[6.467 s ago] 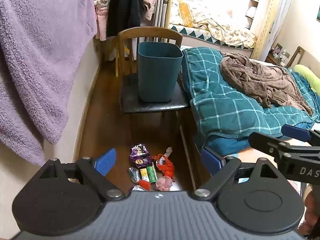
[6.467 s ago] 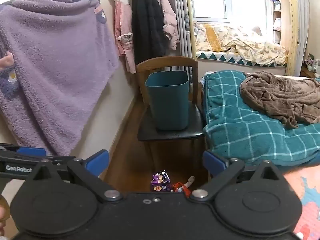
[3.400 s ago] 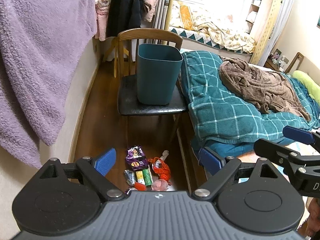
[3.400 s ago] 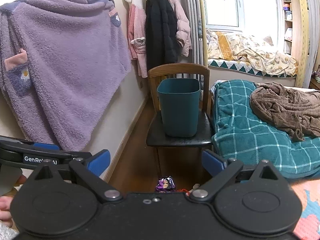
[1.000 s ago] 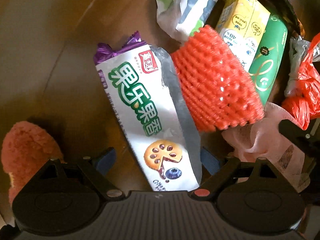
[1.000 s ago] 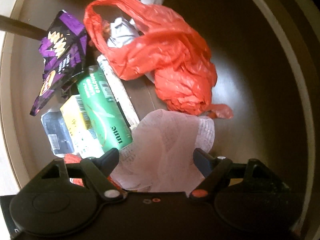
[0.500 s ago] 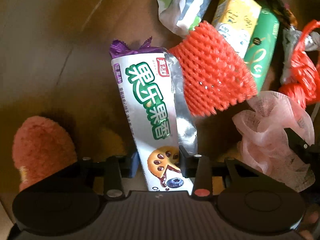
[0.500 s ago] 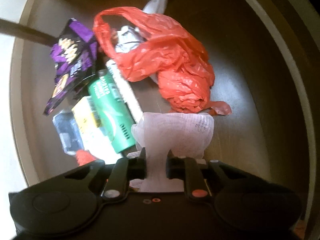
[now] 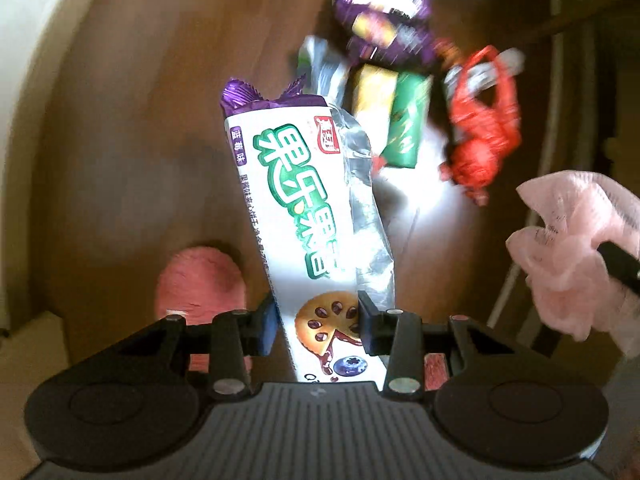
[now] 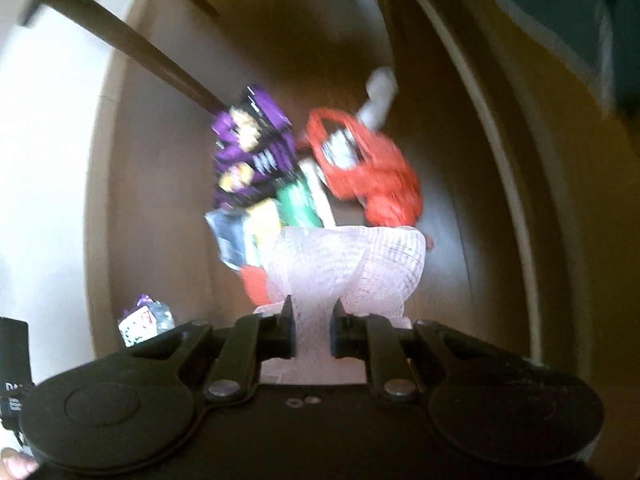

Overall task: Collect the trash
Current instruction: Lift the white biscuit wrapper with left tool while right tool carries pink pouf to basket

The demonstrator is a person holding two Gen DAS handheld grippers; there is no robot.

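- Wrapper, a white-and-green biscuit pack with a purple crimped end, is clamped near its lower end between the pads of the left gripper and hangs above the floor.
- The right gripper is pinched tight on a pink foam net, whose bunched top fans out beyond the pads.
- Brown wooden floor lies below, pale wall to the left, chair legs at the top.
- The remaining litter sits together on the floor: purple snack bag, red plastic bag, green carton, yellow carton; all blurred.
- A pink fuzzy slipper lies beside the left gripper.
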